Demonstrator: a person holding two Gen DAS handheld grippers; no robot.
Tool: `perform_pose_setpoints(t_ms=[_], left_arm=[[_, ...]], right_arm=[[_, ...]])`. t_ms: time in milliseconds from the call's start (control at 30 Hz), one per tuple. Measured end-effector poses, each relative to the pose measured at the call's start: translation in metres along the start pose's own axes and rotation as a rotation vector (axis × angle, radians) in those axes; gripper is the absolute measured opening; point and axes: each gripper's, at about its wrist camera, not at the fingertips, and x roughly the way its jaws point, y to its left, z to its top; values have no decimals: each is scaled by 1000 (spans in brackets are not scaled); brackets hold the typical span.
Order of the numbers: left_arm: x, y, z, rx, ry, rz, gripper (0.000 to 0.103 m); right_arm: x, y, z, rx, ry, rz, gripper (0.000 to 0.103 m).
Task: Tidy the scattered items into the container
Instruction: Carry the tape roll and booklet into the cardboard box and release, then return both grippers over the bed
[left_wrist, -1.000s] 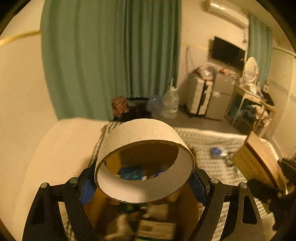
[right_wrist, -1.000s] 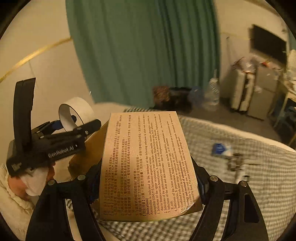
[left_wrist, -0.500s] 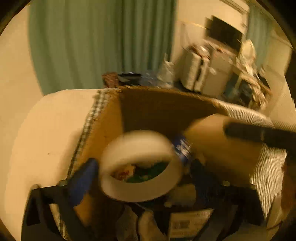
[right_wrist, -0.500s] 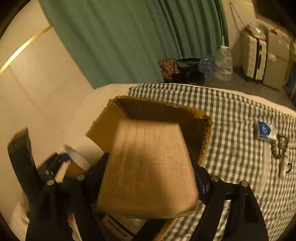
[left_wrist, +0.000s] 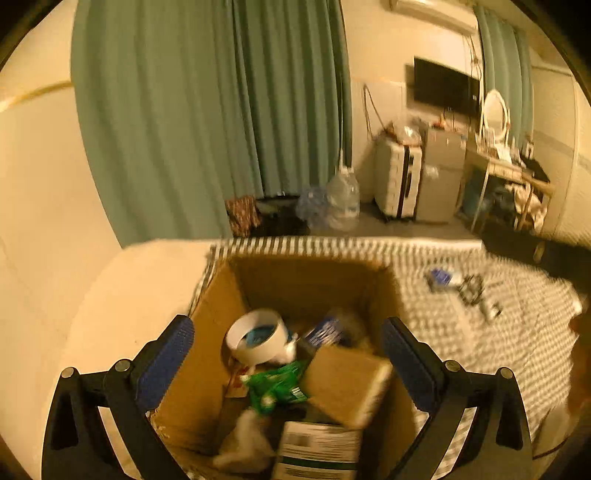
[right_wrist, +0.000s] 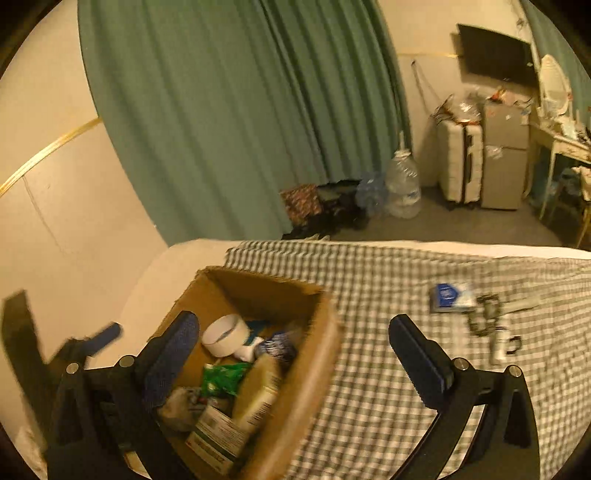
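An open cardboard box (left_wrist: 218, 306) stands on the checked bedcover (right_wrist: 388, 295). Inside lie a white tape roll (left_wrist: 258, 334), a tan printed packet (left_wrist: 347, 384), a green wrapper (left_wrist: 277, 384) and several other items. My left gripper (left_wrist: 288, 339) is open and empty above the box. My right gripper (right_wrist: 295, 339) is open and empty over the box's right wall (right_wrist: 314, 373). The roll (right_wrist: 225, 334) and the packet (right_wrist: 258, 387) also show in the right wrist view. A blue packet (right_wrist: 448, 297) and small metal items (right_wrist: 487, 325) lie on the cover to the right.
Green curtains (left_wrist: 221, 110) hang behind the bed. A water jug (right_wrist: 402, 184), a white suitcase (right_wrist: 460, 166), a small fridge (right_wrist: 504, 166) and a cluttered desk (left_wrist: 513, 173) stand on the floor beyond. A cream wall (left_wrist: 37, 184) is at the left.
Both grippers swung down over the box and opened. The tape roll left my left gripper and the printed packet left my right gripper; both now lie in the box.
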Motion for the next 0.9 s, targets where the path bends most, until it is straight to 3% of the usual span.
perform_pose_setpoints(t_ms=[200, 400, 633, 900], left_arm=[[-49, -52, 28, 32, -87, -19, 103], [-61, -102, 35, 46, -95, -70, 103], [-38, -168, 25, 52, -25, -119, 103], [25, -234, -12, 135, 104, -123, 103]], right_arm=[[-59, -39, 5, 36, -88, -62, 103], [-121, -86, 5, 73, -184, -119, 103], [-160, -146, -8, 74, -215, -249, 103], [-144, -226, -40, 192, -146, -302, 103]])
